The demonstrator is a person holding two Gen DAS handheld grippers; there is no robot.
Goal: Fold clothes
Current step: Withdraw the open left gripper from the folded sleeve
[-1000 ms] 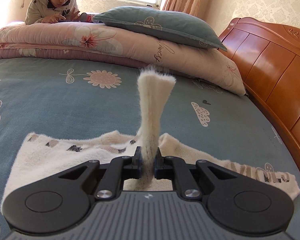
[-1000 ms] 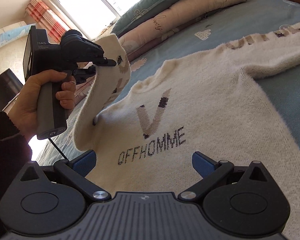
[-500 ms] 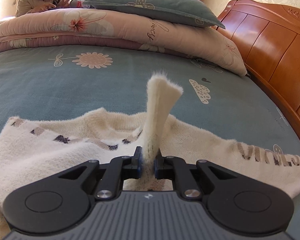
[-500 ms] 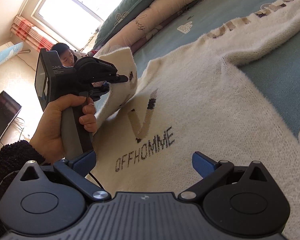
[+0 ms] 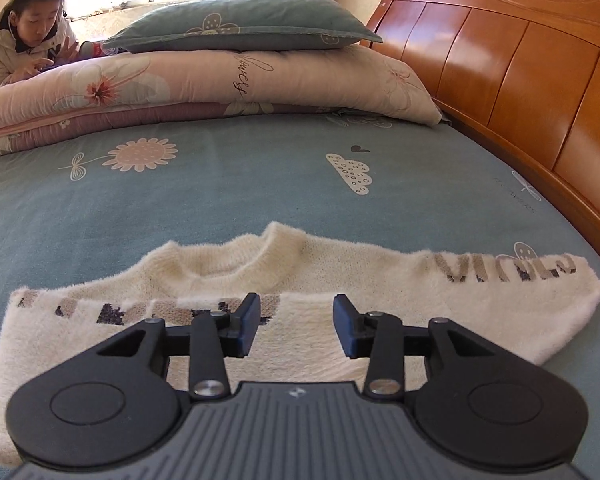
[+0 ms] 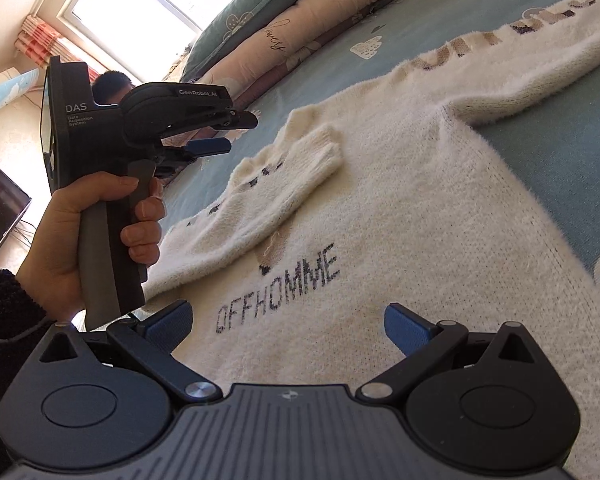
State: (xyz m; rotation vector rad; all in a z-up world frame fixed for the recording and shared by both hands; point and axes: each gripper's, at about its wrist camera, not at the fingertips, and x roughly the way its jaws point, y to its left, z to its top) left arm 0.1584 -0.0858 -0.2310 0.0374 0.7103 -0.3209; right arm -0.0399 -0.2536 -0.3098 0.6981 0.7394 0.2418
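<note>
A cream sweater is spread on the bed, its left sleeve laid across the chest. The left gripper is opening, nothing between its jaws. The right gripper is held wide, empty. The far right sleeve probably needs gripping next.

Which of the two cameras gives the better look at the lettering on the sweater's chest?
The right wrist view: OFFHOMME reads clearly across the sweater. In the left wrist view the chest sits behind the left gripper, so that lettering is unseen.
</note>
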